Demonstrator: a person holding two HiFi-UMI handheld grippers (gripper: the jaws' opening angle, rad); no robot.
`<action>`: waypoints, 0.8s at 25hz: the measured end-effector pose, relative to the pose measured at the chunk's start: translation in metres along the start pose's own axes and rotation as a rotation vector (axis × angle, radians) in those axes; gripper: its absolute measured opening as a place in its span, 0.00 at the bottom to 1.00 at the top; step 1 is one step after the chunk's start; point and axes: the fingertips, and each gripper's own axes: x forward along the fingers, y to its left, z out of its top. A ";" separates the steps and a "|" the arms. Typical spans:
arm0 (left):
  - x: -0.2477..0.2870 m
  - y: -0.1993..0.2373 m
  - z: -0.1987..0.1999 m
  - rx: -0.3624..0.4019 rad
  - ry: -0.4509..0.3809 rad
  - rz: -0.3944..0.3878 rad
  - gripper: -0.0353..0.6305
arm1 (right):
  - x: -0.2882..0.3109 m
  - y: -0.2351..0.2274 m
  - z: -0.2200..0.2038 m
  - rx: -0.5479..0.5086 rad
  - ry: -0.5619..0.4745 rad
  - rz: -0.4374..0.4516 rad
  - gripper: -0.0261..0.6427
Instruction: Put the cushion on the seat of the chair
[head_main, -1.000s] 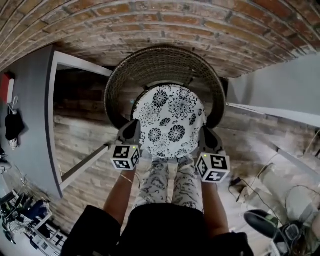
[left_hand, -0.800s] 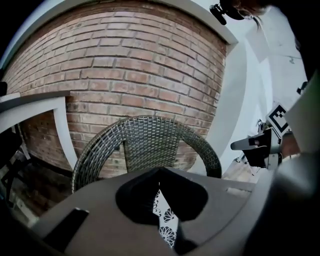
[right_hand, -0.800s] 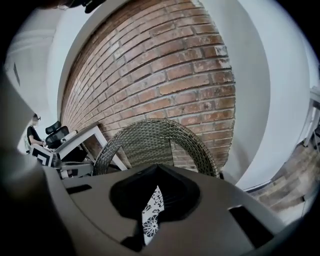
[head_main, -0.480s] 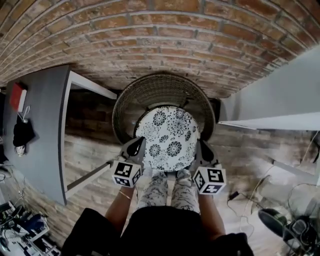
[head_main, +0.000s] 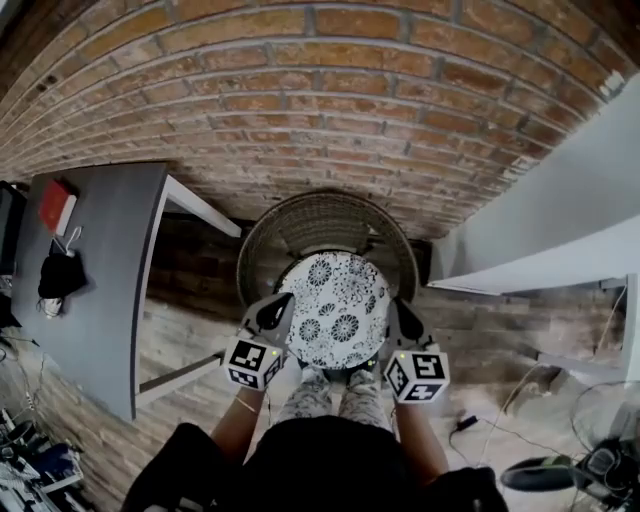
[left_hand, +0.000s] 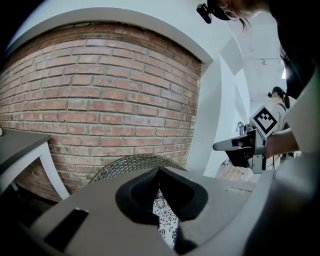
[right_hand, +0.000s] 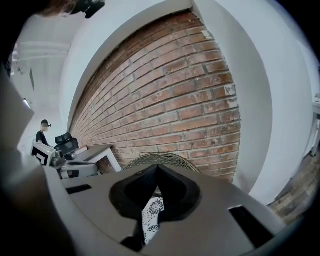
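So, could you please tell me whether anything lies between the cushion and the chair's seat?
Nothing visible does. The cushion hangs over the wicker chair, gripped at its sides by the left claw and the right claw. The cushion itself hides the seat below it, so that surface cannot be checked.

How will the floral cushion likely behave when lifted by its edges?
Probably light: the left gripper and right gripper carry the cushion by thin edge pinches. Likely fairly stiff, since its outline looks round, not folded. The fabric cover should not slip easily.
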 end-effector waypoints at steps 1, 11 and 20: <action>-0.003 0.000 0.004 0.002 -0.001 0.000 0.06 | -0.002 0.002 0.006 -0.004 -0.008 0.005 0.04; -0.027 -0.019 0.046 0.039 -0.063 -0.046 0.06 | -0.023 0.027 0.039 -0.025 -0.051 0.050 0.04; -0.038 -0.029 0.080 0.068 -0.119 -0.072 0.06 | -0.030 0.040 0.072 -0.054 -0.117 0.083 0.04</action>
